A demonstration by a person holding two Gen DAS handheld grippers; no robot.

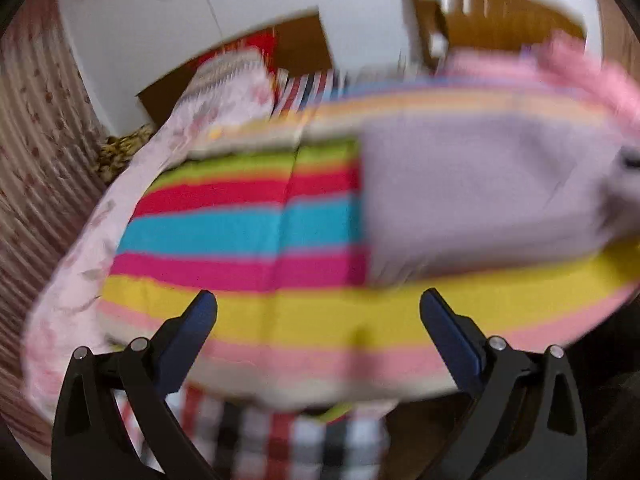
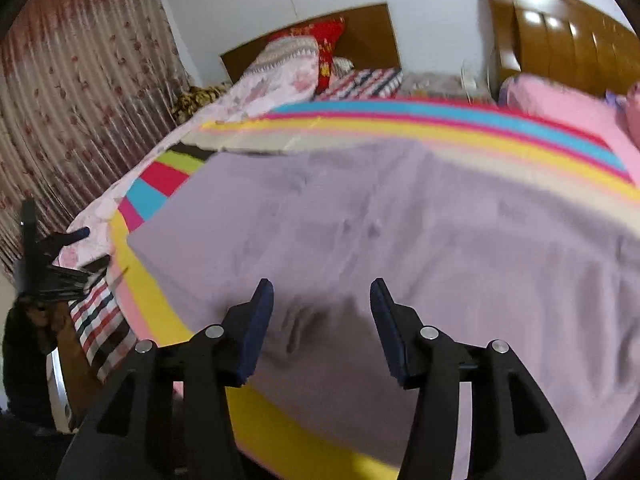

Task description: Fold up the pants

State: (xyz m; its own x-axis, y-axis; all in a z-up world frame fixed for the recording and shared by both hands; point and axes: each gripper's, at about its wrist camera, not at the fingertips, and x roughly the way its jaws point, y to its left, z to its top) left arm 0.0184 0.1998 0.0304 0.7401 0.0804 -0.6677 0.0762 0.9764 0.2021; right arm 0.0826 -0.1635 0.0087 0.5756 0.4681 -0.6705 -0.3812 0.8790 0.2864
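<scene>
Lilac pants (image 2: 400, 220) lie spread flat on a rainbow-striped blanket (image 2: 460, 128) over the bed. In the right wrist view my right gripper (image 2: 322, 300) hovers just over the near edge of the pants, open, nothing between its pads, with a small wrinkle in the cloth below it. The left gripper (image 2: 60, 256) shows at the far left of that view, off the bed's corner. In the blurred left wrist view the left gripper (image 1: 318, 304) stands wide open above the yellow stripe, and the pants (image 1: 480, 192) lie ahead to the right, apart from it.
A pink floral quilt (image 2: 264, 88) and pillows (image 2: 320, 52) sit at the bed's head by the wooden headboard (image 2: 360, 28). A pink cloth (image 2: 560, 108) lies at the far right. Curtains (image 2: 80, 100) hang on the left, a wooden wardrobe (image 2: 560, 40) stands at the back right.
</scene>
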